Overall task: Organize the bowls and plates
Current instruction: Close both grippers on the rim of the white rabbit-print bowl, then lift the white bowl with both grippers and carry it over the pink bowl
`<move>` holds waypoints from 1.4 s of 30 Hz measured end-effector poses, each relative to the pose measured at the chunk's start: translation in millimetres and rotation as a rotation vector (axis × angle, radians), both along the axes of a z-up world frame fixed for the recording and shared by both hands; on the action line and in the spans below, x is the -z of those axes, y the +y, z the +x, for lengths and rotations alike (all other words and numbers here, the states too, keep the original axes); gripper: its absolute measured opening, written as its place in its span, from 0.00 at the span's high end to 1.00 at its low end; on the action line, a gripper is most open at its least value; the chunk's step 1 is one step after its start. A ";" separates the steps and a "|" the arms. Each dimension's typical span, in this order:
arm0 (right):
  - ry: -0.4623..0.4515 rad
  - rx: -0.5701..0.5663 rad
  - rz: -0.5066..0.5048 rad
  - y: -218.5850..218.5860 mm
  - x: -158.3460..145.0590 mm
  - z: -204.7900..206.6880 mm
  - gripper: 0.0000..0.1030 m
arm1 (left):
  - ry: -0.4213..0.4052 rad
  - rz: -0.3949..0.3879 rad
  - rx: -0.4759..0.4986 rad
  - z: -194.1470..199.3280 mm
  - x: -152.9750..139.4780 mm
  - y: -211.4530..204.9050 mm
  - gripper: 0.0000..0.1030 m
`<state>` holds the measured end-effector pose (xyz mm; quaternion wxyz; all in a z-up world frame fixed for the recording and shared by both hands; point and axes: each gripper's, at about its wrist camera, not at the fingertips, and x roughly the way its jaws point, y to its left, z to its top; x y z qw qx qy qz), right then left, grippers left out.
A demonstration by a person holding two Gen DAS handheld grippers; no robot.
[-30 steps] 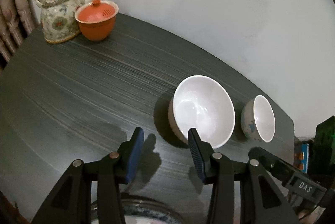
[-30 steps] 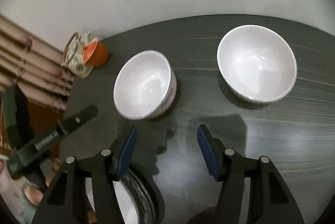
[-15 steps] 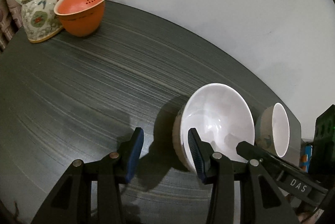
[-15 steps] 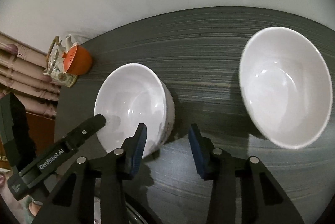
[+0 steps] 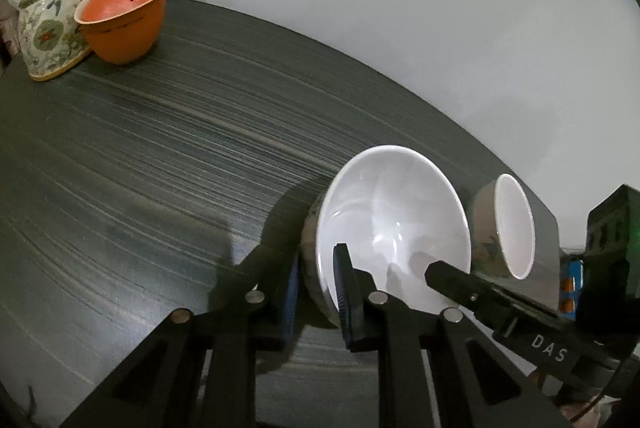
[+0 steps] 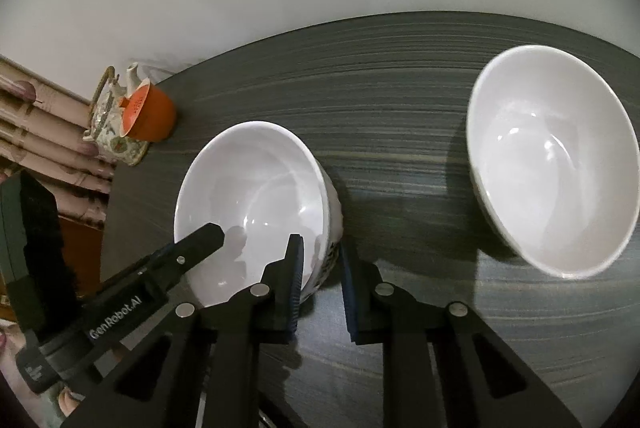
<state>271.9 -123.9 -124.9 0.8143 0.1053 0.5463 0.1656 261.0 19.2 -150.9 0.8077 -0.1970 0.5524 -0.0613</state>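
Two white bowls stand on the dark table [image 5: 160,155]. My left gripper [image 5: 316,288] straddles the near rim of the large white bowl [image 5: 396,211], one finger inside and one outside against the wall; the jaws look closed on the rim. My right gripper [image 6: 320,280] straddles the right rim of the same bowl [image 6: 256,195] as seen from the right, its pads against the wall. The second white bowl [image 6: 552,155] stands to the right, and shows in the left wrist view [image 5: 512,228] behind the first one.
A patterned teapot [image 5: 48,23] and an orange lidded cup [image 5: 124,19] stand at the table's far left corner. A white wall runs behind the table. The table's right edge is near the second bowl.
Both grippers have moved forward and down onto the near bowl. Their jaws have narrowed from wide open to pinching its rim from opposite sides.
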 end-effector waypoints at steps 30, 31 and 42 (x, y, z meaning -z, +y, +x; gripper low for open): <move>-0.088 0.136 0.069 -100.3 -75.5 -204.5 0.82 | -0.059 -0.019 0.154 -164.3 -106.7 -102.1 0.83; -0.091 0.139 0.068 -102.1 -76.0 -211.8 0.82 | -0.060 -0.015 0.158 -173.5 -108.2 -104.5 0.83; -0.057 0.176 0.039 -111.3 -46.5 -267.6 0.81 | -0.013 0.050 0.189 -211.7 -87.3 -125.6 0.83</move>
